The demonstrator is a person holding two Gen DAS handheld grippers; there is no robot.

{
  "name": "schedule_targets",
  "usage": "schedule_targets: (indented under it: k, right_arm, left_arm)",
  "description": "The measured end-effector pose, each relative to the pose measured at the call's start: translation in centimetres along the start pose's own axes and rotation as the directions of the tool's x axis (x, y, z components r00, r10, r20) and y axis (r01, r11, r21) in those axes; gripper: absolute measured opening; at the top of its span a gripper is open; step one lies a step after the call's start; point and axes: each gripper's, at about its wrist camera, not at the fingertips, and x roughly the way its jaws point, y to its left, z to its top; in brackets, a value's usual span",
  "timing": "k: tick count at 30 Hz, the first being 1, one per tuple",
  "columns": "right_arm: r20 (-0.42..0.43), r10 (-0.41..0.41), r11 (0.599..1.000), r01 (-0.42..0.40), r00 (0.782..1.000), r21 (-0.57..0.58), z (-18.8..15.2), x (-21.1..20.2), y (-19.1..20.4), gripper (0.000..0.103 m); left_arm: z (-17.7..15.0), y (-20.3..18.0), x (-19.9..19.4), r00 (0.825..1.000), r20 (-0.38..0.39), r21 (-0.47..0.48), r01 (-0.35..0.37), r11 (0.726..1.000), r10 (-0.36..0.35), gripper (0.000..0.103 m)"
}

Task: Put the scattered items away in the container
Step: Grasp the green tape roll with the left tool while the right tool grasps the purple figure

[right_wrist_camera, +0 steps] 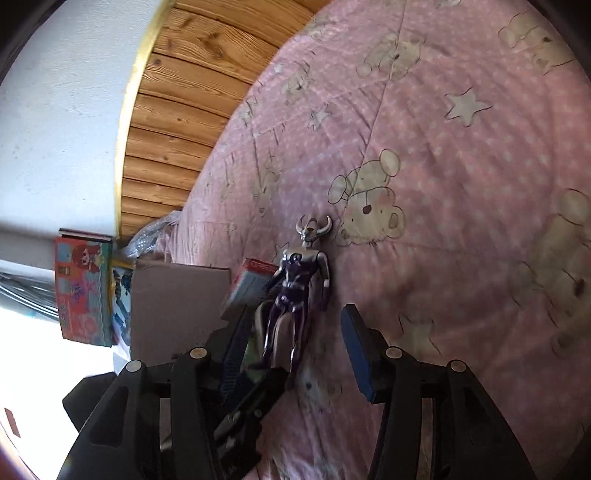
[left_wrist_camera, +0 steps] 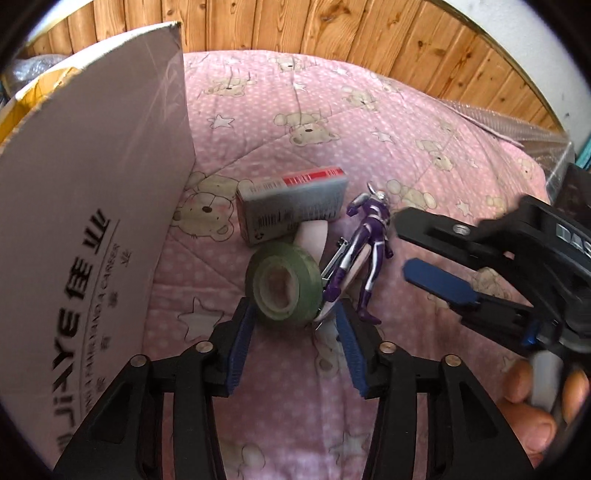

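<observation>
A green tape roll (left_wrist_camera: 283,287) lies on the pink bedspread (left_wrist_camera: 369,122), partly between the tips of my open left gripper (left_wrist_camera: 295,314). Beside it lie a purple and silver action figure (left_wrist_camera: 364,247), a grey box with a red stripe (left_wrist_camera: 291,208) and a stapler (left_wrist_camera: 334,264) mostly hidden under the figure. My right gripper (left_wrist_camera: 406,243) is open, just right of the figure. In the right wrist view the figure (right_wrist_camera: 295,288) lies between the open fingers of the right gripper (right_wrist_camera: 299,332). The cardboard container (left_wrist_camera: 88,206) stands at the left.
A wooden wall panel (left_wrist_camera: 332,33) runs behind the bed. Bubble wrap (left_wrist_camera: 517,125) lies at the far right edge. In the right wrist view, the cardboard box (right_wrist_camera: 177,306) and colourful toy boxes (right_wrist_camera: 85,288) stand at the left.
</observation>
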Motion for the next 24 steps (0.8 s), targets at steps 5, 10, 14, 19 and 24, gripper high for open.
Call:
schedule_targets:
  k: [5, 10, 14, 19, 24]
  right_arm:
    - [-0.017, -0.01, 0.999, 0.009, 1.0, -0.049, 1.2, 2.2, 1.2, 0.052]
    - [-0.032, -0.008, 0.996, 0.006, 0.999, -0.086, 2.1, 3.5, 2.0, 0.028]
    - [-0.013, 0.011, 0.993, -0.012, 1.0, -0.115, 1.9, 3.5, 2.4, 0.016]
    - [0.041, 0.034, 0.991, -0.028, 0.999, -0.128, 1.7, 1.6, 2.5, 0.012]
    - [0.071, 0.041, 0.994, -0.034, 0.997, -0.1, 1.6, -0.4, 1.2, 0.012]
  left_arm:
    - [0.5, 0.9, 0.7, 0.999, 0.02, -0.038, 0.03, 0.999, -0.029, 0.05]
    - [0.8, 1.2, 1.0, 0.998, 0.032, -0.04, 0.055, 0.998, -0.054, 0.05]
    - [0.7, 1.4, 1.0, 0.997, 0.038, -0.048, 0.073, 0.996, -0.071, 0.047]
    - [0.6, 1.5, 0.9, 0.996, 0.039, -0.048, 0.079, 0.996, -0.078, 0.034]
    - [0.6, 1.3, 0.6, 0.996, 0.044, -0.046, 0.076, 0.996, -0.074, 0.017]
